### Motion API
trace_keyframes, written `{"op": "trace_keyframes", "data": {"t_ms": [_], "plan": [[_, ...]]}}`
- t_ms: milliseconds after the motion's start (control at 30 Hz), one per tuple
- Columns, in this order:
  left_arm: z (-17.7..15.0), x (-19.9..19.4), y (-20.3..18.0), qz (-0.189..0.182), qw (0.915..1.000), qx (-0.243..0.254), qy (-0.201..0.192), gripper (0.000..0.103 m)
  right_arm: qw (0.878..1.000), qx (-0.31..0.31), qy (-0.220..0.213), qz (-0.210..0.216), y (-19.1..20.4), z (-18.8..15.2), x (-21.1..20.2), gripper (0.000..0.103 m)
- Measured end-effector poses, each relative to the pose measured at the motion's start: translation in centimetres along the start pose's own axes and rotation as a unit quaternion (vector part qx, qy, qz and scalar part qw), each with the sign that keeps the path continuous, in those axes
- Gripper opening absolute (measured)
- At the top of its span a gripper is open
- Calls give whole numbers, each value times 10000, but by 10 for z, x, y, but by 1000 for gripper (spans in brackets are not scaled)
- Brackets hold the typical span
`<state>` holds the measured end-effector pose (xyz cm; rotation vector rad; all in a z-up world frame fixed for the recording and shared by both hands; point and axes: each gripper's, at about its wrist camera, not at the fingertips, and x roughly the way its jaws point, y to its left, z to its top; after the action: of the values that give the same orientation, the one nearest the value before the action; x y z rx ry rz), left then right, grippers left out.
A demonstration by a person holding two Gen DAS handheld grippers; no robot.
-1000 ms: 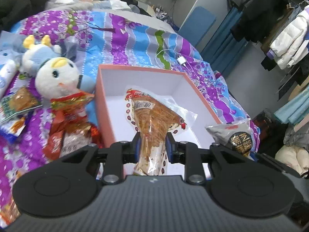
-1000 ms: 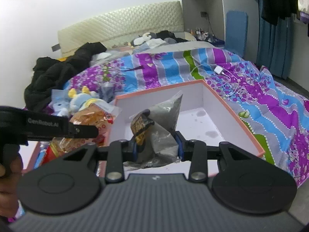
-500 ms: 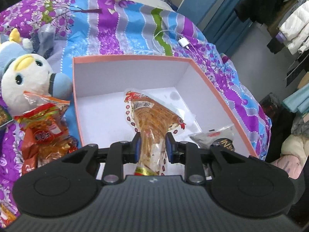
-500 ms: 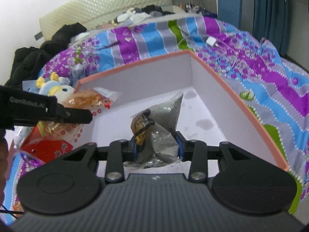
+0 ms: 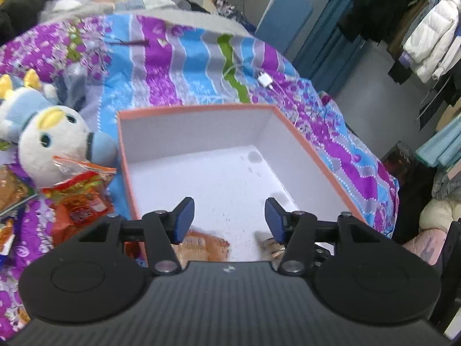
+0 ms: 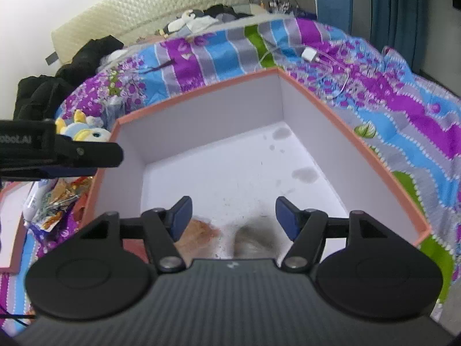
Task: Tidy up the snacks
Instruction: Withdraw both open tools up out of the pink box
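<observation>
Both grippers hang over the near end of the pink-edged box on the striped bedspread, and each has just been opening its jaws. The left gripper stands spread with nothing between its pads; the orange snack packet lies on the box floor below. The right gripper is spread too, with the grey snack packet lying loose beneath. More snack packets sit outside beside a plush toy.

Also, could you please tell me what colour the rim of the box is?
The box has a salmon-orange rim and white inside walls; the right wrist view shows it best.
</observation>
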<state>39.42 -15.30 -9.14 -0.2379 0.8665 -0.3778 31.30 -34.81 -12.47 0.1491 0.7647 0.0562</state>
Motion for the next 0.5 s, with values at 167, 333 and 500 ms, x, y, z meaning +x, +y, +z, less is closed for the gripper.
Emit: {"op": "trace_keyframes", "data": {"t_ms": [167, 333, 500], "plan": [[-11, -51, -3, 28, 9996, -8, -275, 61, 9997, -81, -205, 63, 11, -3, -35, 66], [-32, -103, -6, 64, 9988, -22, -486, 61, 9990, -126, -412, 153, 25, -14, -73, 66], [-57, -150, -7, 96, 9978, -30, -657, 61, 9977, -165, -614, 255, 40, -27, -109, 66]]}}
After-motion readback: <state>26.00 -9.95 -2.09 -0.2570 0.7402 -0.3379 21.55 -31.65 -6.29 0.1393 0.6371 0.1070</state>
